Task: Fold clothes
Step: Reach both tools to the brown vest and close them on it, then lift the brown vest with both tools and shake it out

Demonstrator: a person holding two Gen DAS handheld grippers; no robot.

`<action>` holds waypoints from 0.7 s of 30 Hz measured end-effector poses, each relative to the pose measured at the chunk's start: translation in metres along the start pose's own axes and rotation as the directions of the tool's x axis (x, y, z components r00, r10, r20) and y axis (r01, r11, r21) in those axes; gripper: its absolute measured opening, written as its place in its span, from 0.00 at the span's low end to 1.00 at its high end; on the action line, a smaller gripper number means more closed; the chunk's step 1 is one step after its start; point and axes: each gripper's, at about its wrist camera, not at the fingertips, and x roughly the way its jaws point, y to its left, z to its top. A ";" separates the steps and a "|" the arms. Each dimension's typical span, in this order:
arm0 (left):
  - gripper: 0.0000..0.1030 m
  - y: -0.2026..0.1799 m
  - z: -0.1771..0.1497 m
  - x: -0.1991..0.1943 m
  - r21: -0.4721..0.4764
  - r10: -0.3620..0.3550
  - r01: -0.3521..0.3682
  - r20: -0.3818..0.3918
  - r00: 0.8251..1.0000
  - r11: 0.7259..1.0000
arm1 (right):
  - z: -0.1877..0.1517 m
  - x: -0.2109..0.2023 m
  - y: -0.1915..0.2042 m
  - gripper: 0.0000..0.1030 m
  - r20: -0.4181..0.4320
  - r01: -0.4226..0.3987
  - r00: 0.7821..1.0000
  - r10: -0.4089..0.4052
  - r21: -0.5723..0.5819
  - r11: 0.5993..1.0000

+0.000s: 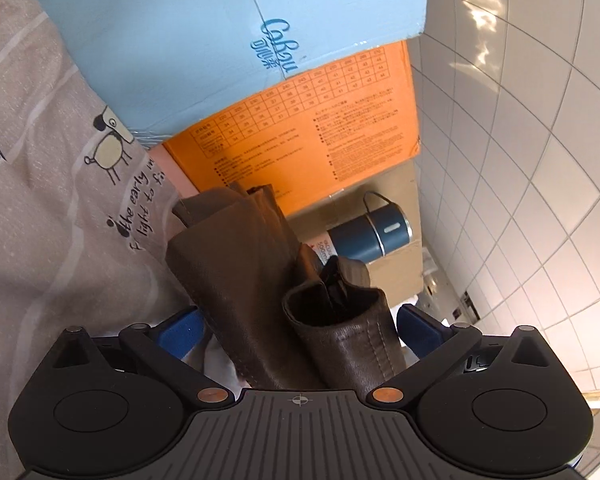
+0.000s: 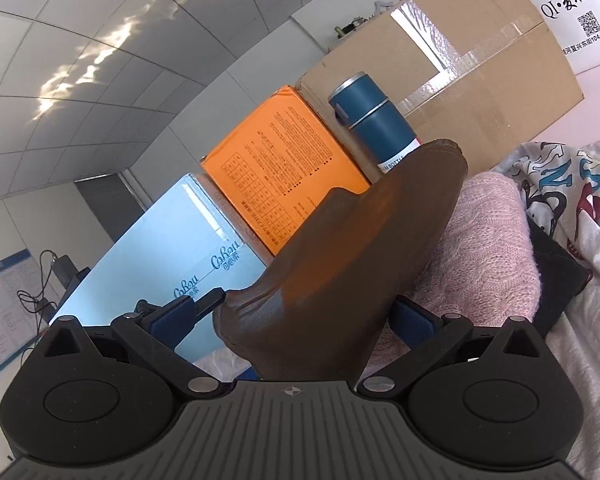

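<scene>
A grey sheet (image 1: 48,208) covers the bed, with boxes (image 1: 300,136) and a blue flask (image 1: 374,234) stacked along the far edge. A brown garment (image 1: 244,280) hangs lifted between both tools, likely to bring its ends together. The left gripper (image 1: 298,328) and right gripper (image 2: 300,316) each have brown cloth bunched between their fingers; whether they are clamped, I cannot tell.
</scene>
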 end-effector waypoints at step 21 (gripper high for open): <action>0.19 -0.006 -0.001 -0.015 0.105 -0.041 0.035 0.057 0.998 0.994 | -0.020 0.005 0.002 0.25 0.174 0.135 0.977 -0.124 -0.052 0.989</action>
